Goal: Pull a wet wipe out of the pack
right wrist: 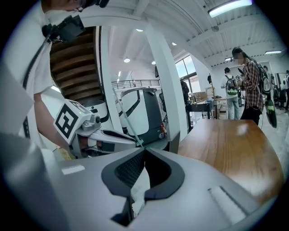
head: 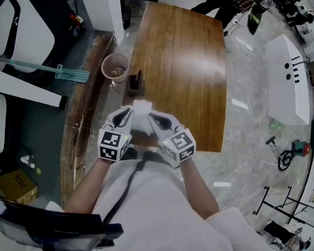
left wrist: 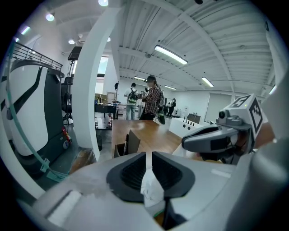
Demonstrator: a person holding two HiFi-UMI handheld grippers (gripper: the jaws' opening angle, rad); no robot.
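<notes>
Both grippers are raised close together over the near edge of the wooden table. Between them hangs a white bundle, the wet wipe pack. My left gripper is shut on the pack's white printed edge, which fills the gap between its dark pads. My right gripper is shut on a crumpled white wet wipe that hangs below its closed tips. Each gripper shows in the other's view: the right gripper to the right, the left gripper to the left. The pack's opening is hidden.
A small dark box stands near the table's left edge. A pinkish bucket and a mop are on the floor to the left. A white machine stands at the right. People stand beyond the table's far end.
</notes>
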